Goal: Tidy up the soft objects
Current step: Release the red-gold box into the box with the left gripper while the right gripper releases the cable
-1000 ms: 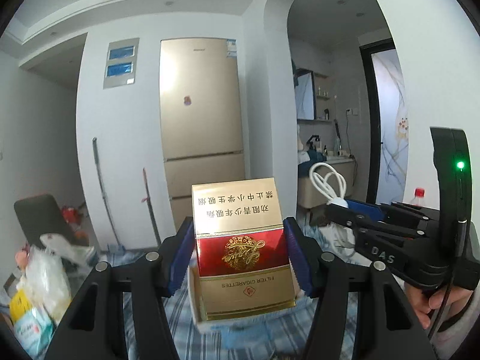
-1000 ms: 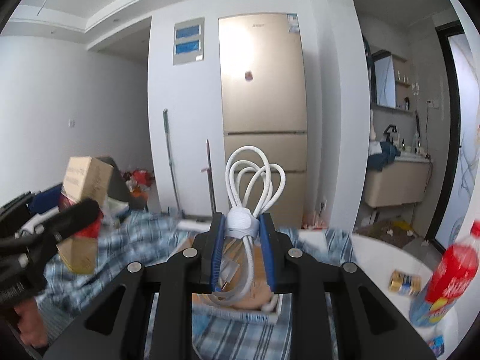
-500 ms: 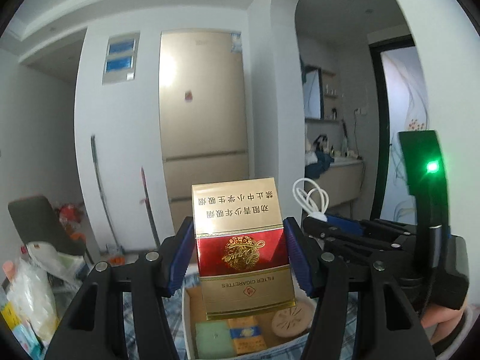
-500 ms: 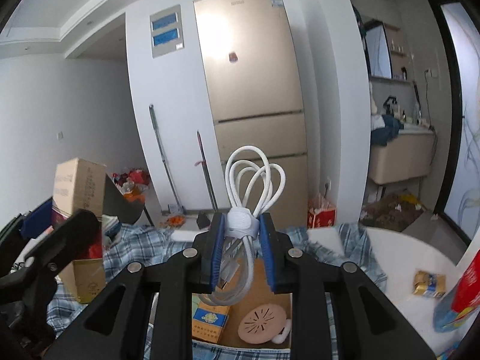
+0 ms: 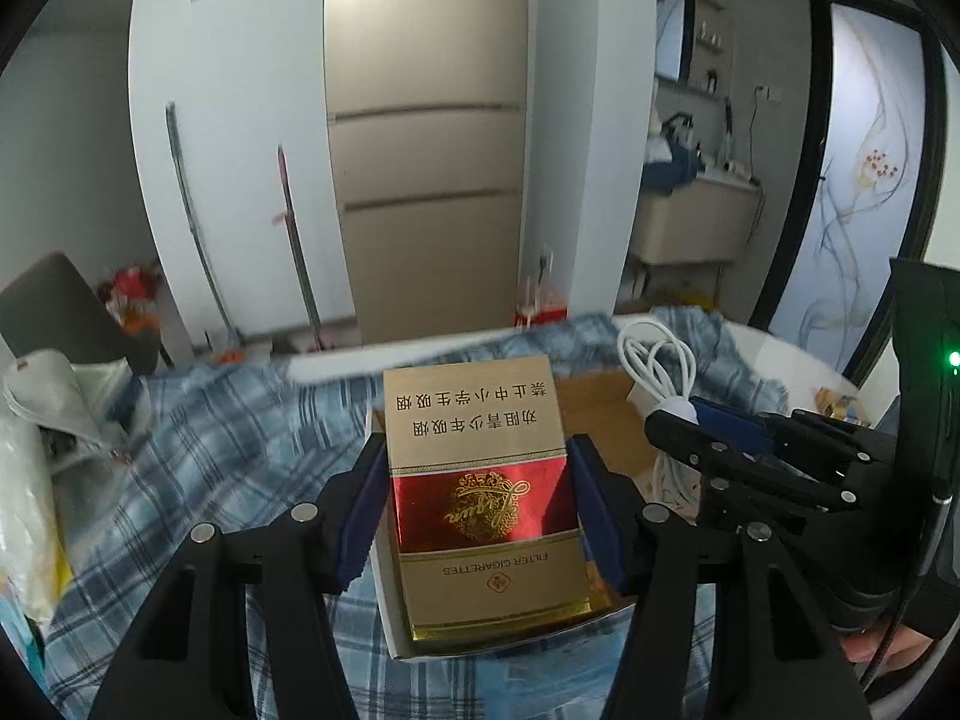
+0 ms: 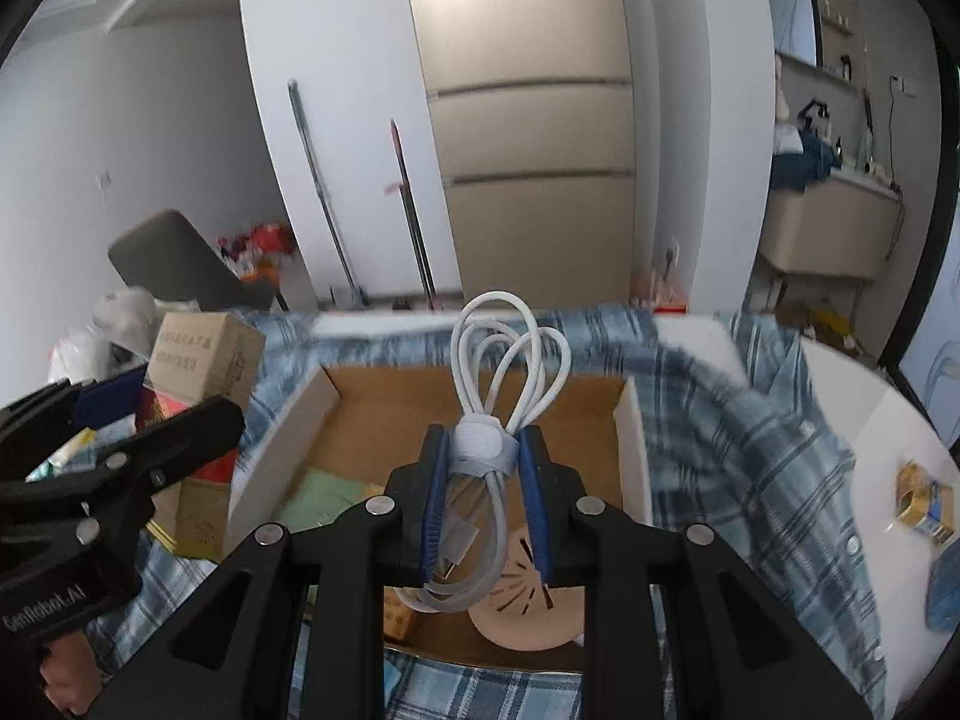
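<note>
My left gripper is shut on a gold and red cigarette box, held upright over the near left corner of an open cardboard box. My right gripper is shut on a coiled white cable bound with a white tie, and hangs above the cardboard box. Inside lie a green pack, a round pink disc and a yellow pack. In the right wrist view the left gripper and the cigarette box are at the left. The right gripper with the cable shows in the left wrist view.
A blue plaid cloth covers the white round table under the box. A small gold packet lies at the table's right. Plastic bags pile up at the left. A dark chair and a fridge stand behind.
Both grippers have come down and forward and tilted downward, each still holding its load. The cardboard box, first low in view, now lies right under them.
</note>
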{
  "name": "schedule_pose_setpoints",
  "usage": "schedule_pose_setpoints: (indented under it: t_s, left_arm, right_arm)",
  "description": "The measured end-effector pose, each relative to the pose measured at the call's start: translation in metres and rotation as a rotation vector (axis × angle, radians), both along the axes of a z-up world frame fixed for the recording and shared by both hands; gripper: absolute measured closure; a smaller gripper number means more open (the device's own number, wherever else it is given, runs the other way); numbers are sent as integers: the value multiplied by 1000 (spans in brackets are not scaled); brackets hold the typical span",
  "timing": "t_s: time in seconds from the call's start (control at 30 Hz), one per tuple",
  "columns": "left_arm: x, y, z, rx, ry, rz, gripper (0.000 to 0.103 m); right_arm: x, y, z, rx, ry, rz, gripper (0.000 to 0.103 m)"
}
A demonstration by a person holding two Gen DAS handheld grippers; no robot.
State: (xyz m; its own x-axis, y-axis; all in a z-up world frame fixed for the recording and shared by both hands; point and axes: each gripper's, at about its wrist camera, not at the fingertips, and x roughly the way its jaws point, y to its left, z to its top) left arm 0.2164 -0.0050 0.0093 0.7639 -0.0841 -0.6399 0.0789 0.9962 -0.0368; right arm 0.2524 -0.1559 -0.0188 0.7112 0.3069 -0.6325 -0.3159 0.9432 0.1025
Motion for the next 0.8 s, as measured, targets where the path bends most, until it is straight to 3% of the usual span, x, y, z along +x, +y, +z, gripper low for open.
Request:
schedule_pose_setpoints:
  t_s: [0.3, 0.5, 0.57, 0.6, 0.63, 0.67, 0.7, 0.8]
  left_arm:
    - [25, 10, -39, -29, 118, 2, 42]
    - [31, 10, -47, 22, 130, 7, 41]
    - [31, 10, -46, 13, 131, 5, 35]
    - [31, 10, -46, 12, 130, 3, 29]
    - [30, 9, -45, 26, 121, 8, 16]
    - [29, 8, -44, 39, 109, 12, 13]
    - [28, 7, -42, 51, 90, 15, 13]
    - [26, 7, -38, 35, 82, 6, 13]
  right_arm:
    - [16, 3, -31, -19, 140, 30, 80]
    - [24, 0, -40, -8, 190, 39, 80]
    - [23, 0, -40, 4, 190, 46, 80]
    - [22, 1, -39, 0, 185, 44, 78]
    - [21, 2, -39, -14, 181, 35, 69]
    - [23, 2, -39, -22, 176, 30, 61]
    - [22, 1, -38, -22, 163, 26, 46]
    - [20, -2, -34, -27, 132, 8, 45]
